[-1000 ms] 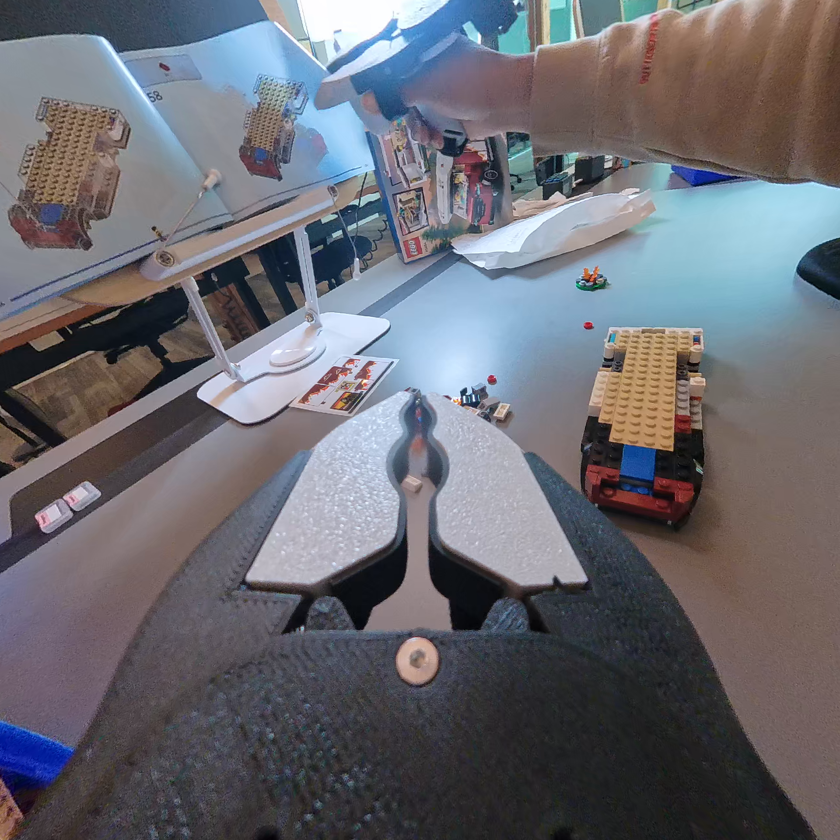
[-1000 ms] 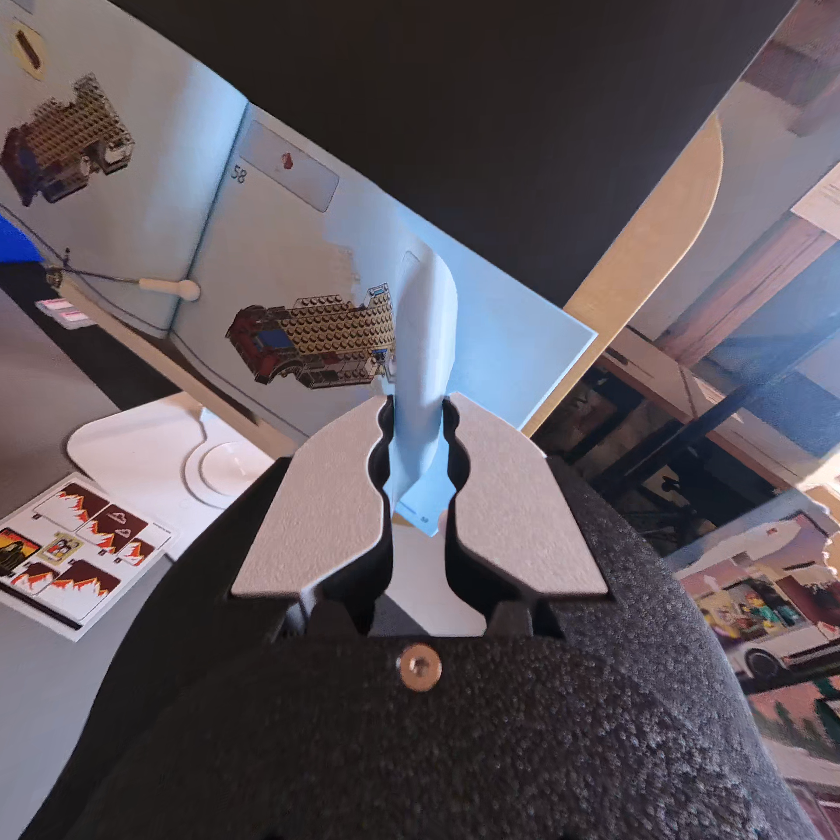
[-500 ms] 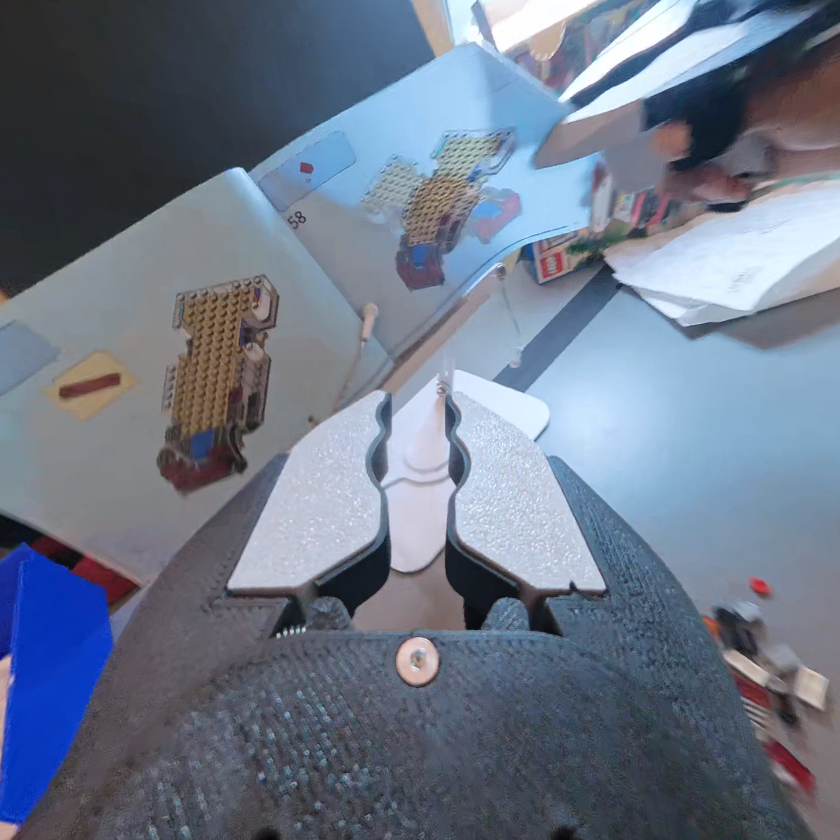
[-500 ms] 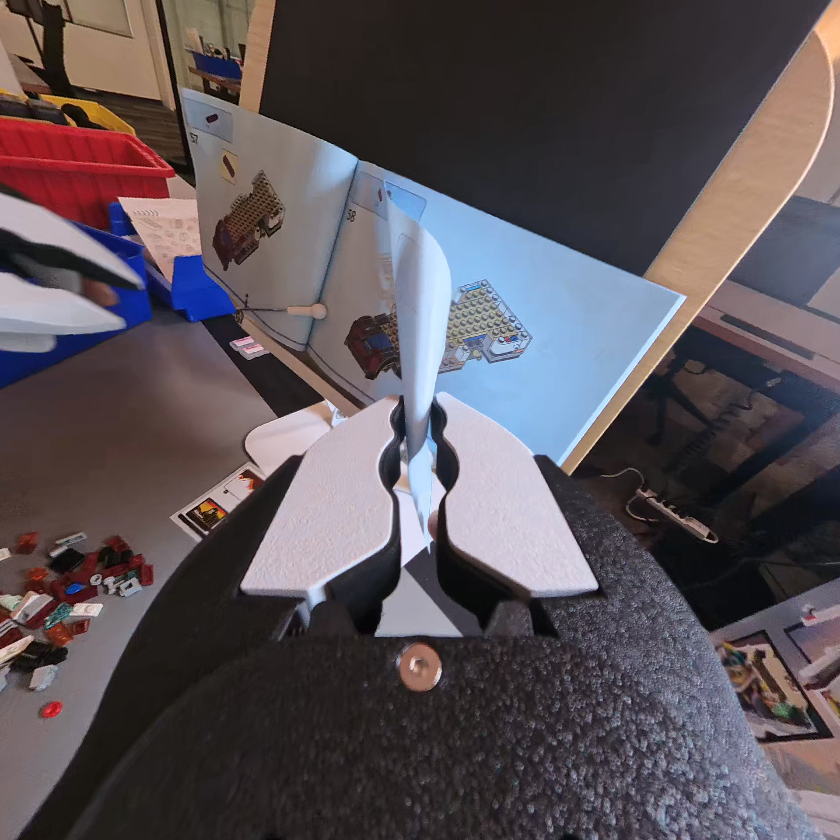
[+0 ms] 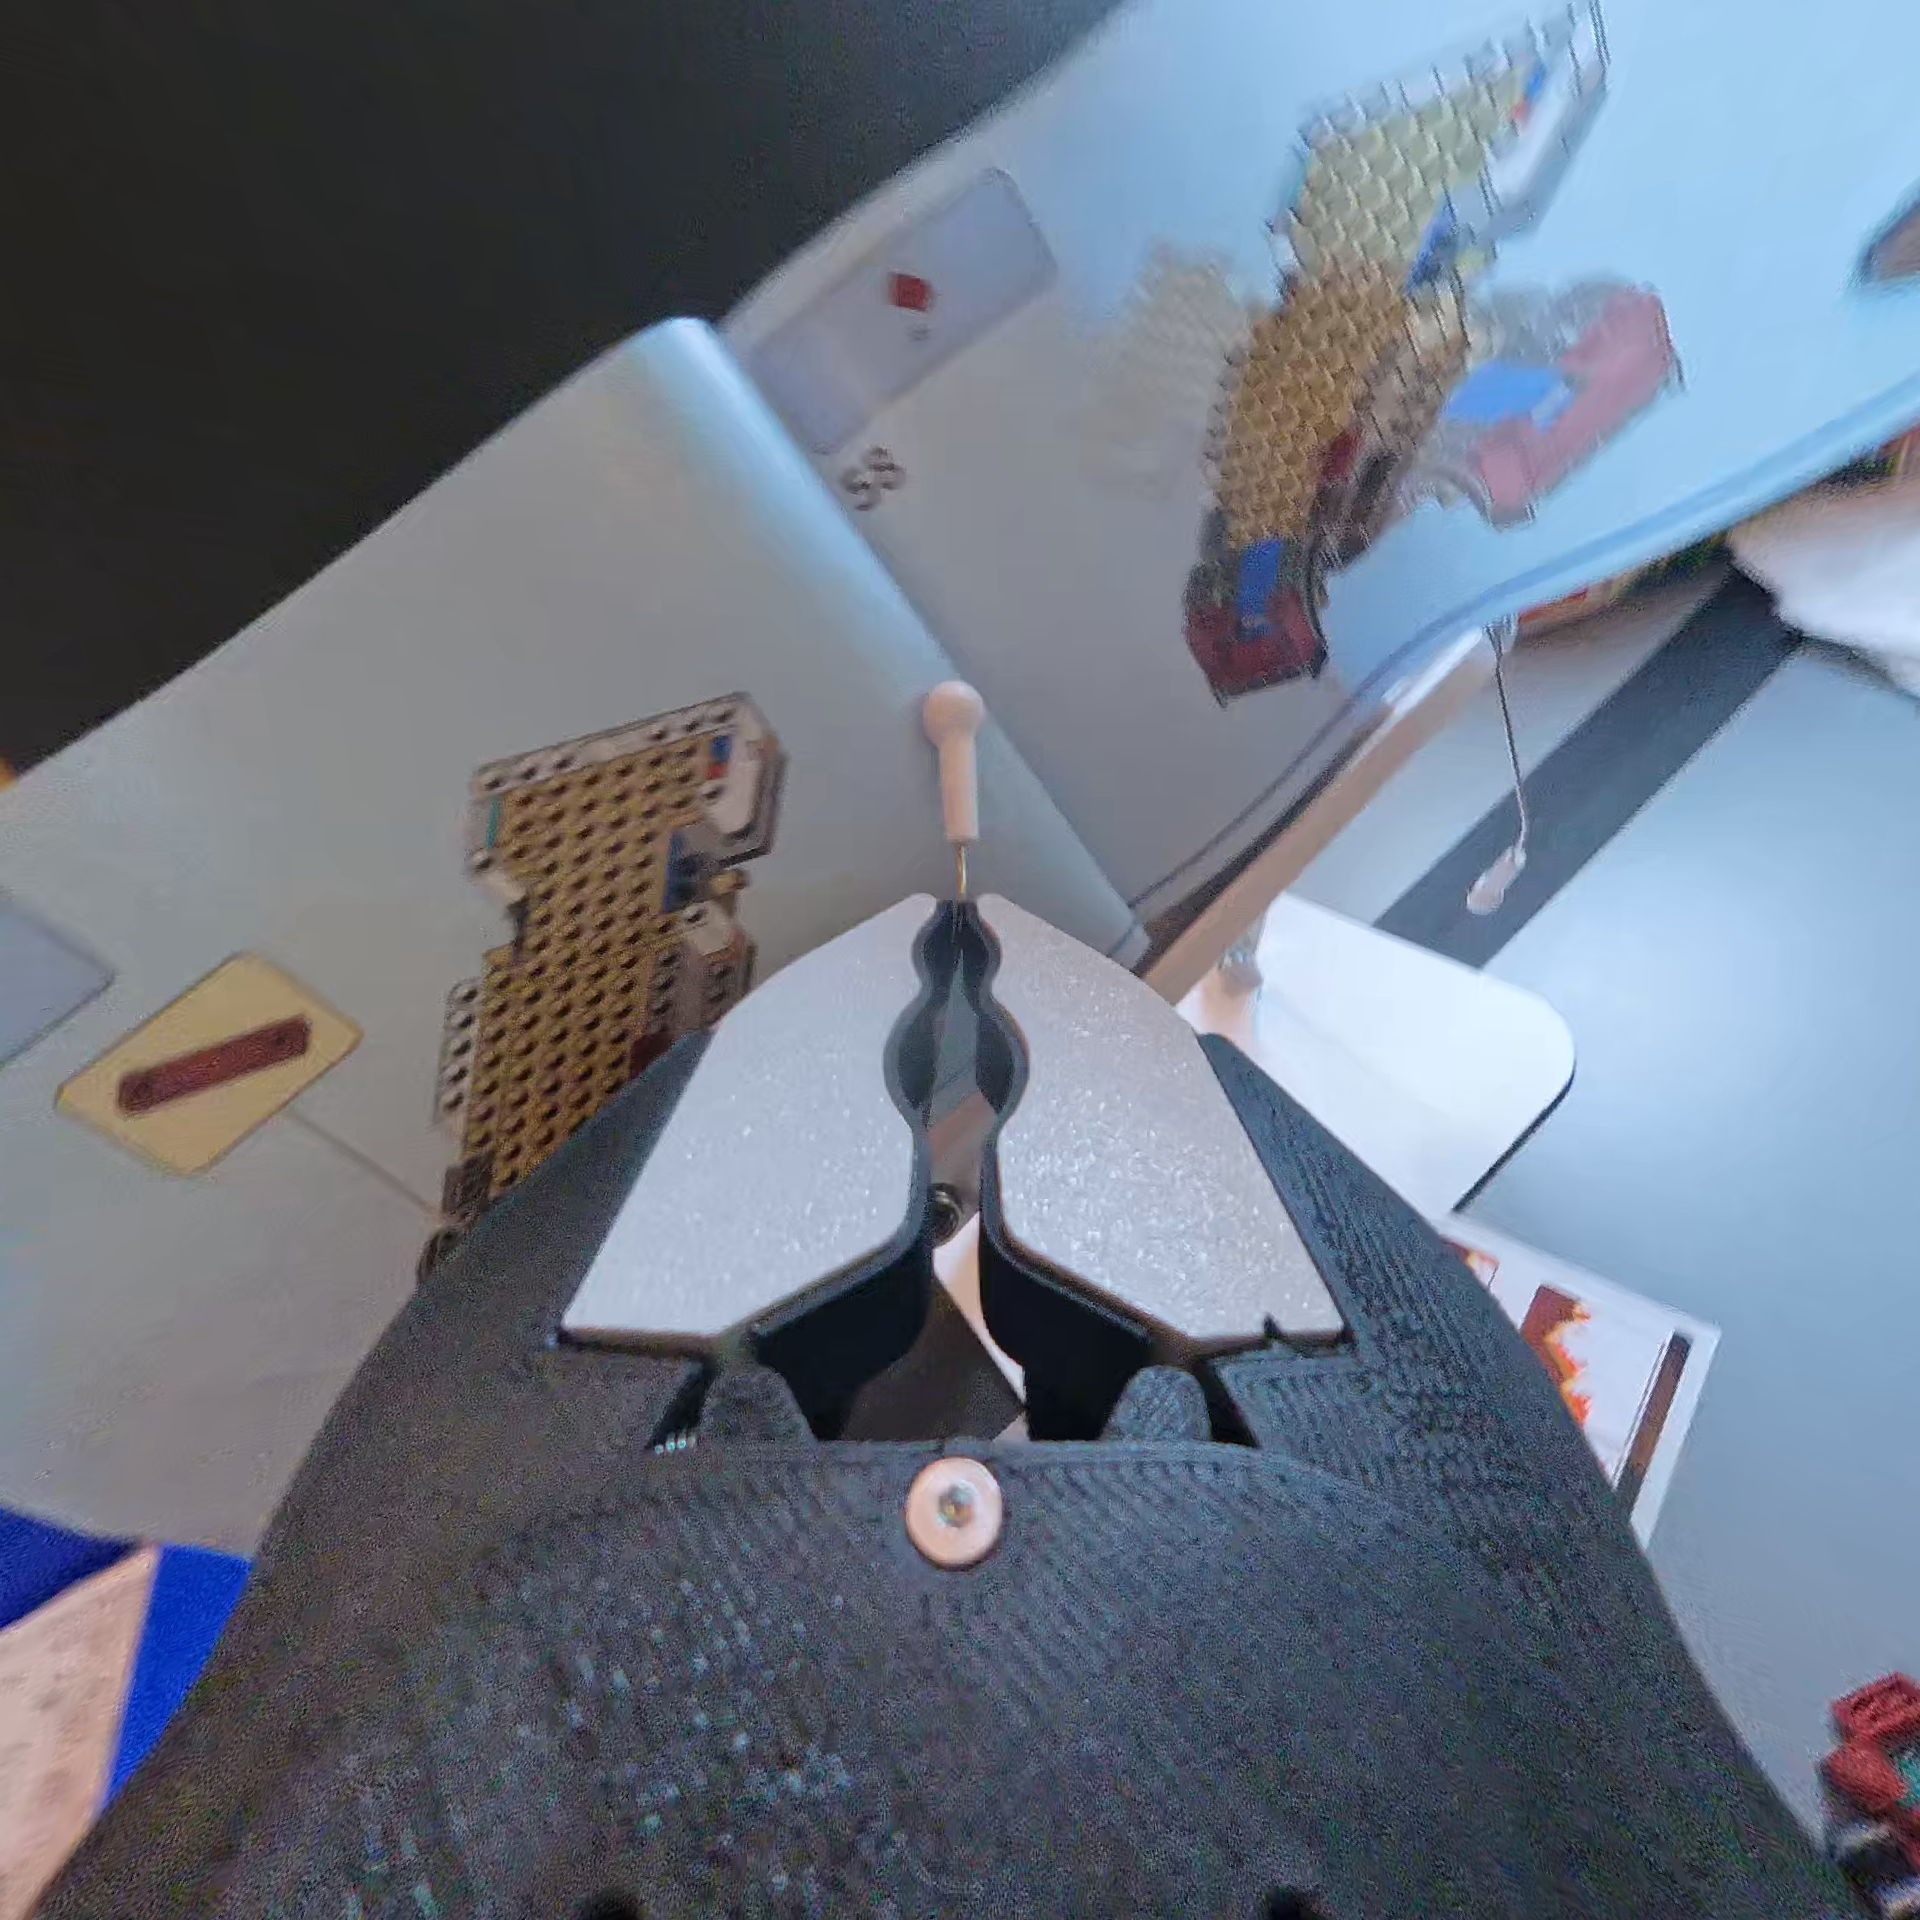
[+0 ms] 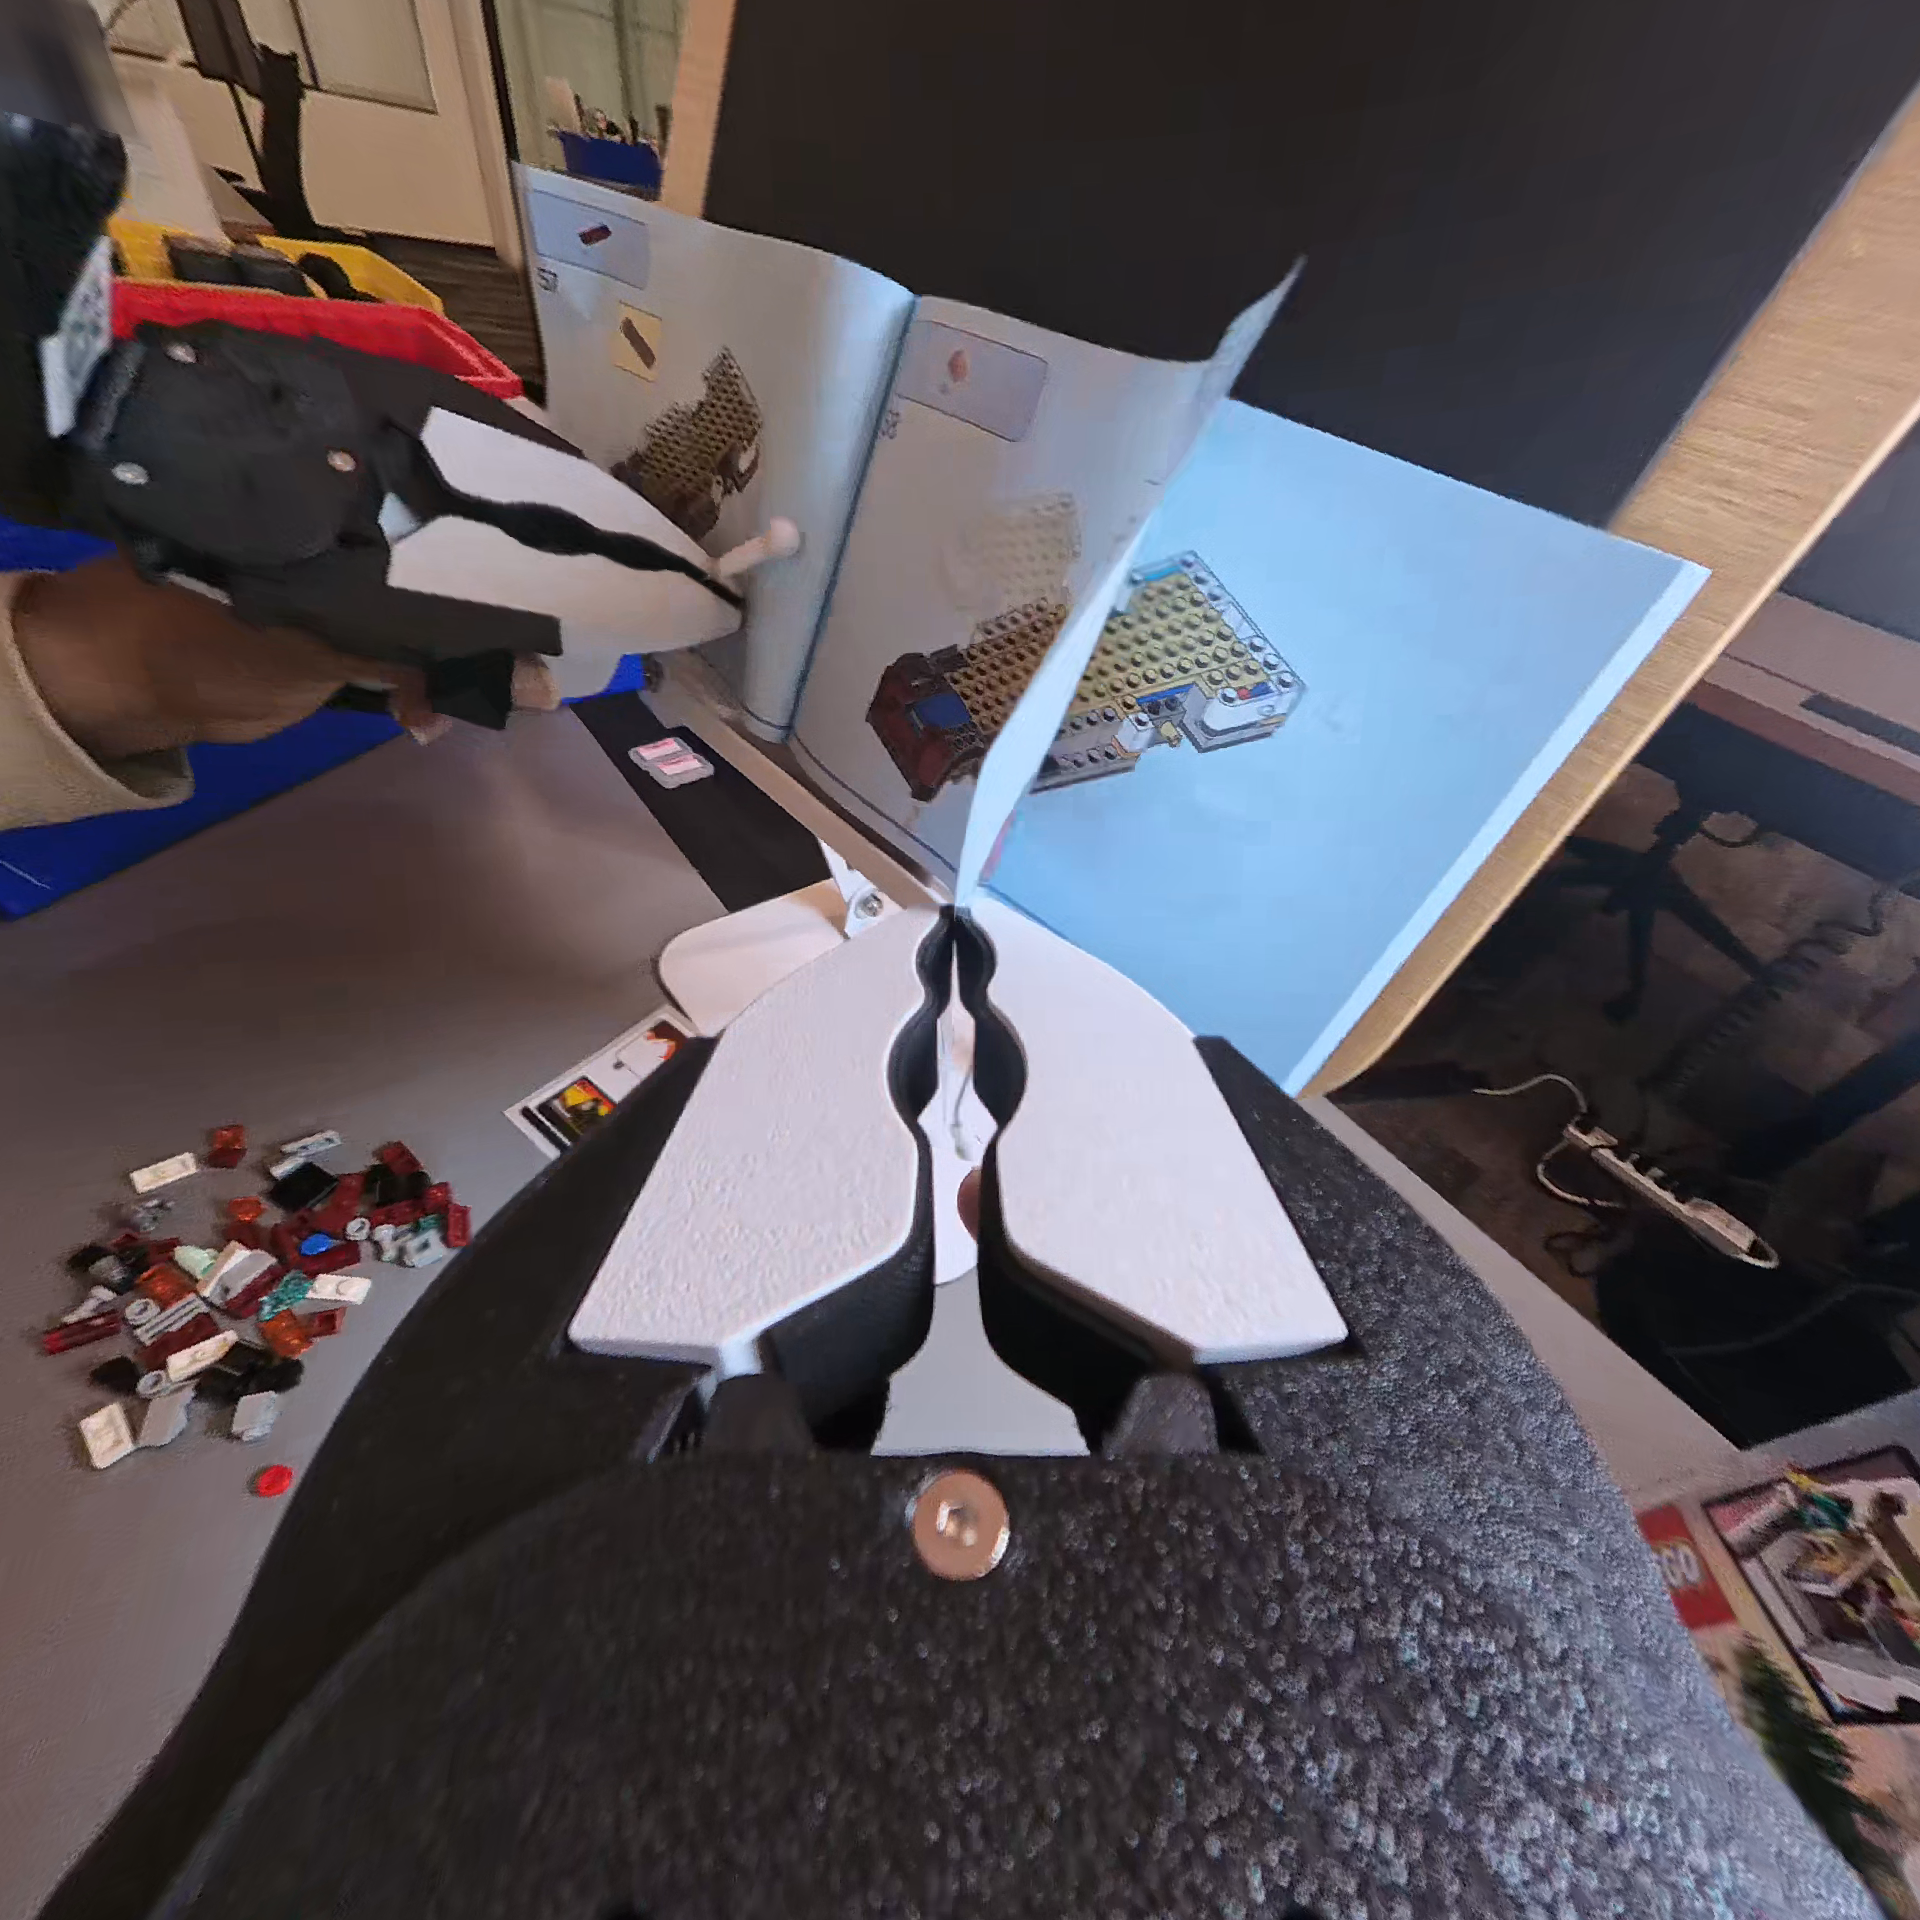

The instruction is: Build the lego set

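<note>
An open instruction booklet (image 5: 623, 582) leans on a white book stand (image 5: 1403, 1049). My left gripper (image 5: 958, 912) is shut on the thin wire of the stand's left page holder, whose white knob (image 5: 954, 727) rests on the left page. The right wrist view shows the same grasp from the side (image 6: 732, 608). My right gripper (image 6: 956, 920) is shut on the lower corner of a light blue page (image 6: 1122, 540) and holds it lifted off the right side of the booklet (image 6: 1351, 790). The stand's other page holder (image 5: 1496, 883) hangs down free.
A pile of small loose bricks (image 6: 239, 1278) lies on the grey table at the left. A sticker sheet (image 5: 1590, 1361) lies by the stand's base. Blue (image 6: 156, 810) and red (image 6: 312, 322) bins stand behind the left hand. A toy box (image 6: 1818, 1579) is at the lower right, near the table's edge. My right fingertips sit around 15 cm from my left ones.
My left gripper rose from the table to the booklet, opened, then shut on the page holder's wire. My right gripper closed fully on the page corner and drew back, lifting the page farther.
</note>
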`<action>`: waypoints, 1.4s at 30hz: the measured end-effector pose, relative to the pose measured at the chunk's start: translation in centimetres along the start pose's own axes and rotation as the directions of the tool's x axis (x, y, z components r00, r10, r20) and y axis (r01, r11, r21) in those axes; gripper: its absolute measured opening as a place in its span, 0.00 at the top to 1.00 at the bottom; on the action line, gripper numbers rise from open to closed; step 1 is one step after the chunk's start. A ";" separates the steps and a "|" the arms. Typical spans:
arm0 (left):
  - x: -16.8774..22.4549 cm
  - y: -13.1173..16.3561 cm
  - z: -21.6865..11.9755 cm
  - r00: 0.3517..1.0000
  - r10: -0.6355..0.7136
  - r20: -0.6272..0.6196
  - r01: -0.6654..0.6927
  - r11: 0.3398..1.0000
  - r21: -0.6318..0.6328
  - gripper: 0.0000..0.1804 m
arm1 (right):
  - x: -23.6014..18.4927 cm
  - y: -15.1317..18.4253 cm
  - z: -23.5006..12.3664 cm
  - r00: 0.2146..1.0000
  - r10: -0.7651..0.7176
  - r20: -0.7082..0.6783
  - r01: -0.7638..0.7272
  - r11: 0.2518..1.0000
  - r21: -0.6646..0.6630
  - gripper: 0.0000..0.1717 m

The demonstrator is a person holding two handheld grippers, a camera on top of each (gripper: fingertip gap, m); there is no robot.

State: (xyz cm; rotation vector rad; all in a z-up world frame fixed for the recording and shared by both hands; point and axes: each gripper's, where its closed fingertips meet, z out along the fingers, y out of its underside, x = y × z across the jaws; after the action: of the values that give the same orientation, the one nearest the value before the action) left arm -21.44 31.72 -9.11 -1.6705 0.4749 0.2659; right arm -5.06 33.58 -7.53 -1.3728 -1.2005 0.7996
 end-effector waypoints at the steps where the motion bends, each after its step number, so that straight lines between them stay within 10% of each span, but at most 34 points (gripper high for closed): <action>1: -0.8 -0.1 -0.4 0.996 -0.084 0.017 0.083 0.996 0.042 0.99 | -0.8 -0.3 0.2 1.000 -0.005 0.022 0.005 1.000 0.005 1.00; 9: -5.2 3.2 -3.2 0.765 -0.639 -0.085 0.643 0.746 0.176 0.97 | -12.1 -4.0 5.7 0.963 -0.150 0.224 0.148 0.989 0.030 1.00; 16: -5.4 4.8 -3.8 0.655 -0.734 -0.176 0.754 0.624 0.206 0.97 | -18.4 -2.7 15.4 0.933 -0.223 0.281 0.246 0.968 -0.047 0.97; 20: -5.4 5.0 -3.8 0.642 -0.740 -0.201 0.766 0.612 0.196 0.97 | -22.8 -4.7 13.0 0.822 -0.159 0.547 0.156 0.986 0.053 0.88; 26: -5.4 5.2 -3.9 0.635 -0.740 -0.223 0.773 0.603 0.197 0.97 | -12.4 -10.5 5.8 0.941 -0.140 0.308 0.069 0.970 0.231 0.93; 31: -5.4 5.4 -3.9 0.596 -0.763 -0.251 0.803 0.558 0.210 0.97 | 0.4 -3.9 5.8 0.986 -0.138 -0.095 0.137 0.990 -0.018 1.00; 36: -5.3 5.9 -4.1 0.527 -0.793 -0.306 0.849 0.481 0.218 0.97 | -3.8 -1.7 10.0 0.956 -0.293 -0.026 0.290 0.954 -0.073 1.00; 42: -4.9 6.9 -4.5 0.275 -0.816 -0.508 0.958 0.189 0.215 0.98 | -7.5 -2.1 16.3 0.873 -0.488 -0.016 0.470 0.849 -0.242 1.00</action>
State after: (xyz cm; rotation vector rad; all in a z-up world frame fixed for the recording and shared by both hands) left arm -29.36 27.41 -12.36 -1.1841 -0.3350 -0.9800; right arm -22.75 30.92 -9.62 -1.1925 -1.5294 0.2530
